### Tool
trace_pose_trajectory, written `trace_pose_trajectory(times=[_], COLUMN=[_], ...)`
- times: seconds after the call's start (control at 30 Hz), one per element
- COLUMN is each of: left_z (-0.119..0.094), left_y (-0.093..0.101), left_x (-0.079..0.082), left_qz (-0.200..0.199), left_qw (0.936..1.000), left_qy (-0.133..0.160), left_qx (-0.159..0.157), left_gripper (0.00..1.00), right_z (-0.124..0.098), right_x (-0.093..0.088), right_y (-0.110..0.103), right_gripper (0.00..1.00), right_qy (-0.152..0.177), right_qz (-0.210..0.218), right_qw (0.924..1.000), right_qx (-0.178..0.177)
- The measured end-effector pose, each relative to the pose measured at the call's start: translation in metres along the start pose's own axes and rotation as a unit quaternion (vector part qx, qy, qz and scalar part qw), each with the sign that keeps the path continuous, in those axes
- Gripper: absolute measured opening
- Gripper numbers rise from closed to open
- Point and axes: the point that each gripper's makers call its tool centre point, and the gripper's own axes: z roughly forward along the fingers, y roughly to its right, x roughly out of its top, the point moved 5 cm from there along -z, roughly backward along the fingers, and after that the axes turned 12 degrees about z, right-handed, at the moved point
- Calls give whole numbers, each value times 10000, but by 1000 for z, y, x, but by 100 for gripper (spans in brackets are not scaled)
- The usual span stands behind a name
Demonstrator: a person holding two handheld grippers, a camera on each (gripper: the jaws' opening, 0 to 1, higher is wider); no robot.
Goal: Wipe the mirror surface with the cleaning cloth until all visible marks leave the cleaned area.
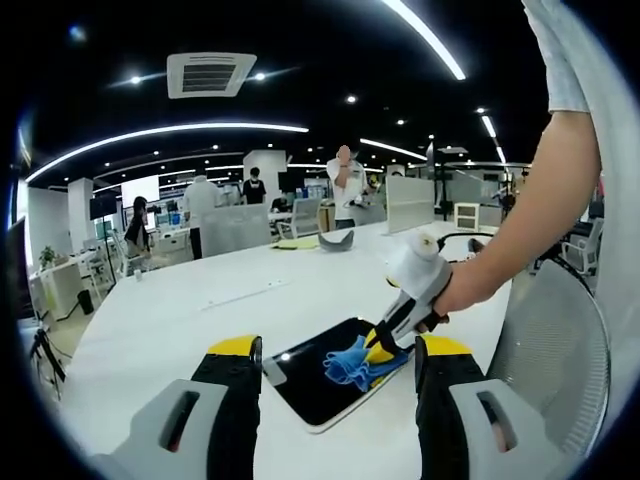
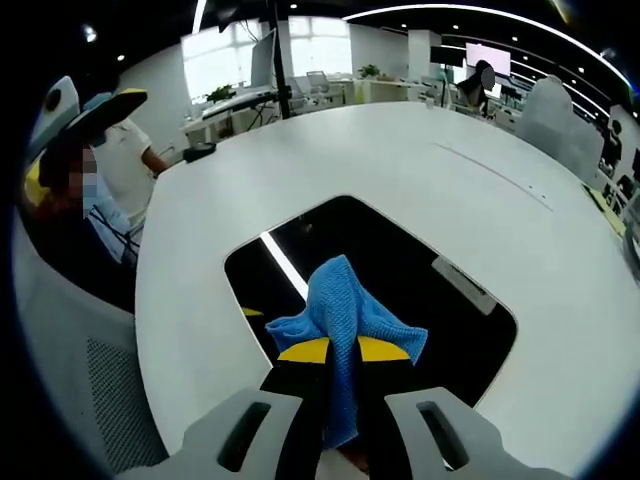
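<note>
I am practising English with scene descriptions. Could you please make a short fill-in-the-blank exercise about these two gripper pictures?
1. The right gripper has its jaws shut on a crumpled ____ cleaning cloth.
2. The cloth rests on the dark rectangular mirror, which lies flat on a large ____ table.
3. The left gripper holds nothing; its jaws are ____.

Missing words: blue; white; open
</note>
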Motion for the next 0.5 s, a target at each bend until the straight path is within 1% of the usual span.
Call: trace_pose_trajectory(times=[0.5], left_z=[-4], left_y=[-1], left_x=[0], left_qz=[8], left_qw=[10000], left_qy=[9], left_qx=[40], left_gripper=[62], right_z=[-4], right_x=[-5], right_y=[-6], right_gripper=[4], right_qy=[-40], right_qz=[-16], right_qw=[10000], right_qx=[15])
